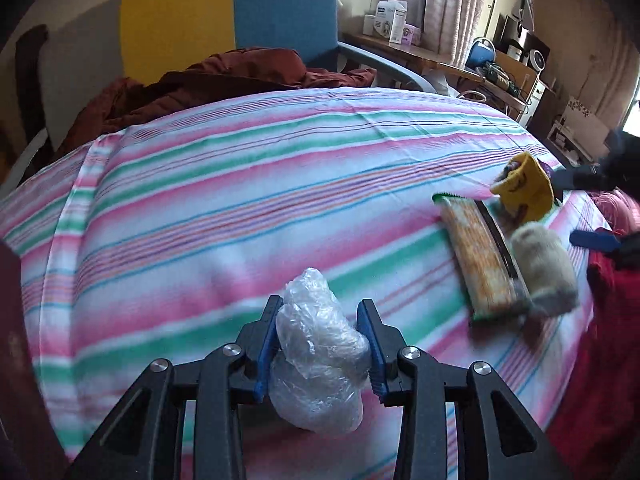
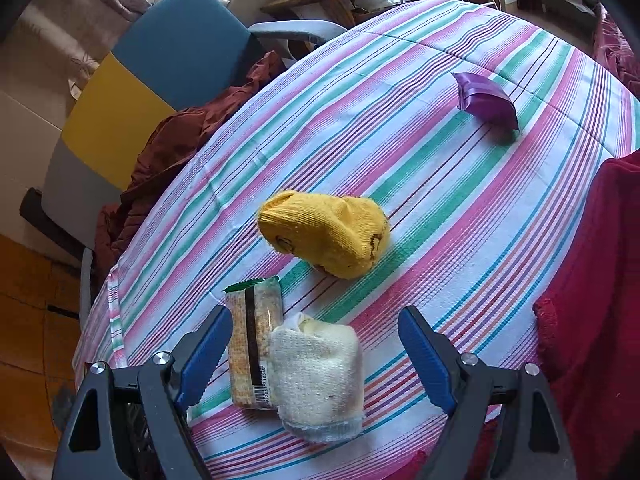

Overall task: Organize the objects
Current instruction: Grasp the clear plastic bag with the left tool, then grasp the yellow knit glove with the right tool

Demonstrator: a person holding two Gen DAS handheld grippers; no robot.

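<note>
My left gripper (image 1: 321,303) is shut on a crumpled clear plastic bag (image 1: 320,364), its blue pads pressing both sides just above the striped bedsheet (image 1: 240,200). My right gripper (image 2: 315,314) stands open over a rolled white sock (image 2: 320,376) and a cracker packet (image 2: 250,356) lying side by side, and touches neither. A rolled yellow sock (image 2: 328,236) lies just beyond them, and a purple foil packet (image 2: 486,100) farther off. In the left wrist view the cracker packet (image 1: 480,256), white sock (image 1: 544,268) and yellow sock (image 1: 524,192) lie at the right.
A maroon garment (image 1: 224,80) is heaped at the bed's far edge before a blue and yellow chair (image 1: 280,12). A red cloth (image 2: 592,280) covers the bed's right side. A cluttered wooden desk (image 1: 420,56) stands beyond.
</note>
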